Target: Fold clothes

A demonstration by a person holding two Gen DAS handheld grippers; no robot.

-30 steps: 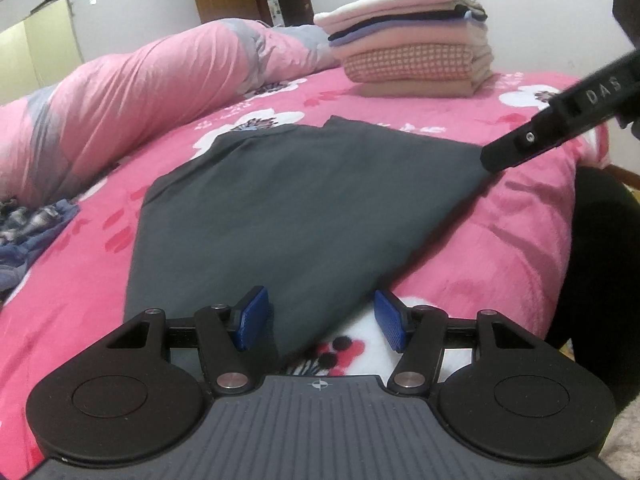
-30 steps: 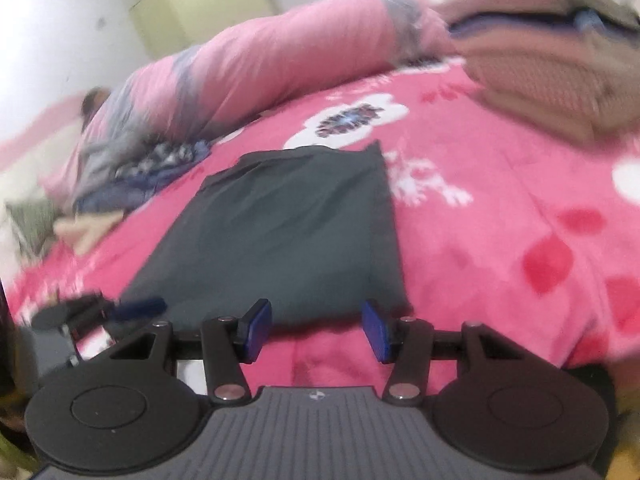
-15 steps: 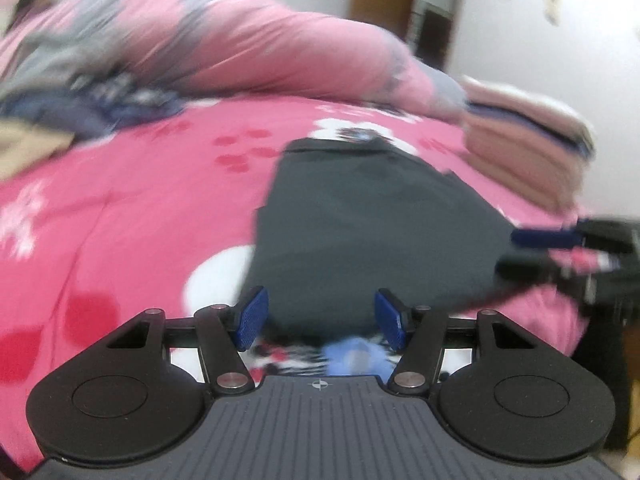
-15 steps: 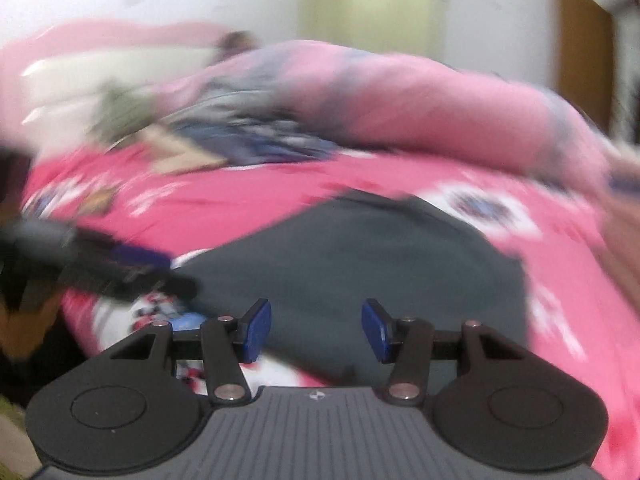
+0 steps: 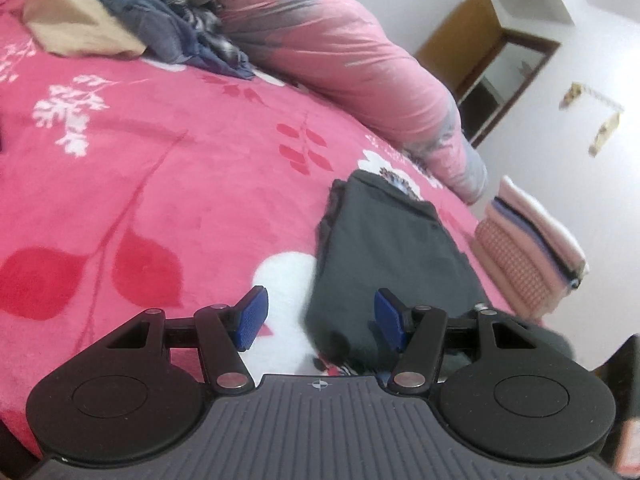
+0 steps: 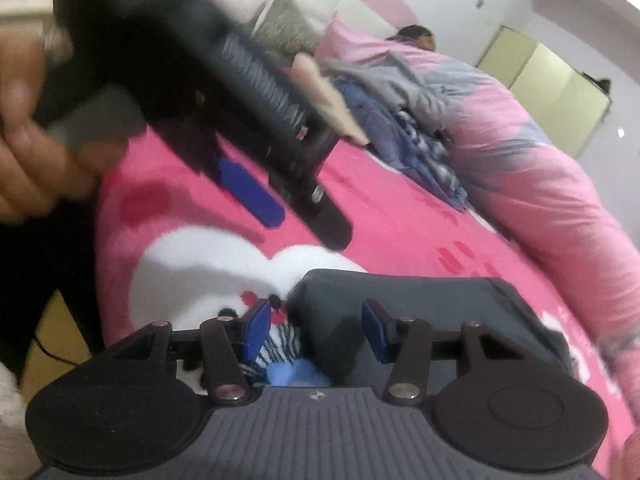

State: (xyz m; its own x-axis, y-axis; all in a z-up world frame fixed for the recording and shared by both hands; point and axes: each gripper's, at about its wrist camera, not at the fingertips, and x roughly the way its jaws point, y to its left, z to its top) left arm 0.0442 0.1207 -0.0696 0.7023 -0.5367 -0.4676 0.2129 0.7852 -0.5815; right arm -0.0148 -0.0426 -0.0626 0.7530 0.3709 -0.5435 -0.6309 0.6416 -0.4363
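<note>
Both views have swung since a second ago: left camera then looked over the spread dark garment toward the stack; now it looks along the garment from its near end, and the cloth reads narrower, folded lengthwise.

Left tool: blue pads wide apart, nothing between them, poised just above the near edge of the dark grey garment. Right tool: likewise wide and empty, right at a near corner of the same cloth. Left hand and its tool cross the upper left of the right view, blurred.

Key relation: garment lies dead ahead of both tools, long axis running away from the left one. Judgement: next fold takes the near end over toward the far end, each tool pinching a near corner.

Surface: pink floral bed cover, plush, soft underfoot for a pinch. Farther: folded stack just beyond the garment on the right, unfolded clothes heap, rolled pink duvet, doorway.
</note>
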